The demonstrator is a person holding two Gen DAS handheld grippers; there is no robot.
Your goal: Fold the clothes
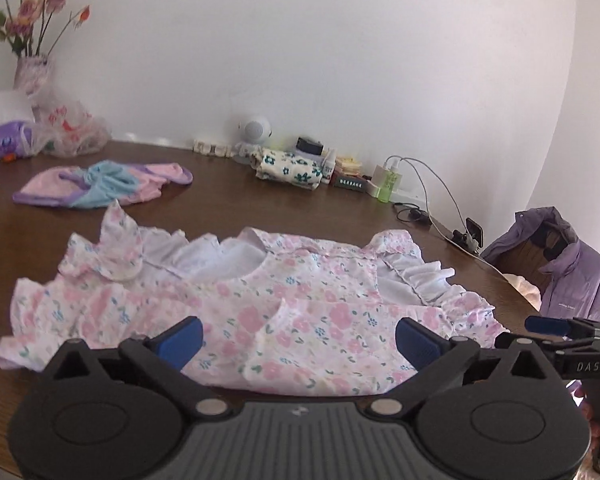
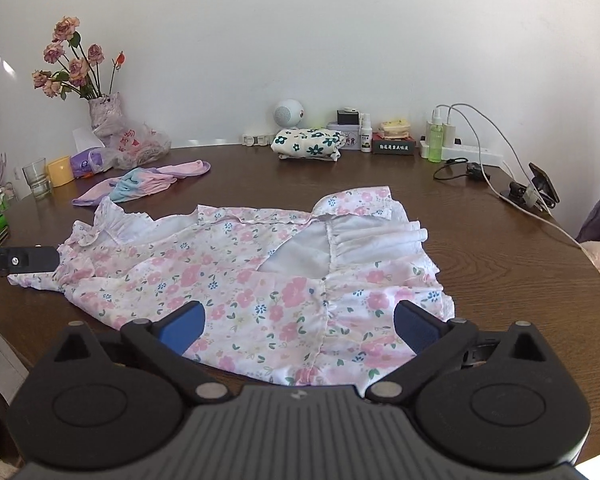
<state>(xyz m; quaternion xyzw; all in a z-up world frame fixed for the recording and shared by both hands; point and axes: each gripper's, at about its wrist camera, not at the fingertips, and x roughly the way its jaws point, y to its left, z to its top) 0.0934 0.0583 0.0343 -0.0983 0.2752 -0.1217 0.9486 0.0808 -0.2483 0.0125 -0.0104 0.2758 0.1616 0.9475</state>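
Note:
A pink floral child's dress (image 1: 260, 312) lies spread on the brown table (image 1: 228, 204), neckline towards the wall, with white frilled sleeves. It also shows in the right wrist view (image 2: 260, 272). My left gripper (image 1: 300, 344) is open, its blue pads apart just above the dress's near hem. My right gripper (image 2: 300, 328) is open over the near edge of the dress. The right gripper's tip shows at the right edge of the left wrist view (image 1: 556, 330). A pink, purple and blue garment (image 1: 104, 182) lies crumpled farther back left.
A folded floral cloth (image 2: 306, 142), a white speaker (image 2: 286, 114), bottles, boxes and a power strip with cables (image 2: 468, 154) line the wall. A flower vase (image 2: 104, 118), plastic bags and cups stand at the back left. A purple jacket (image 1: 560, 268) hangs on a chair at the right.

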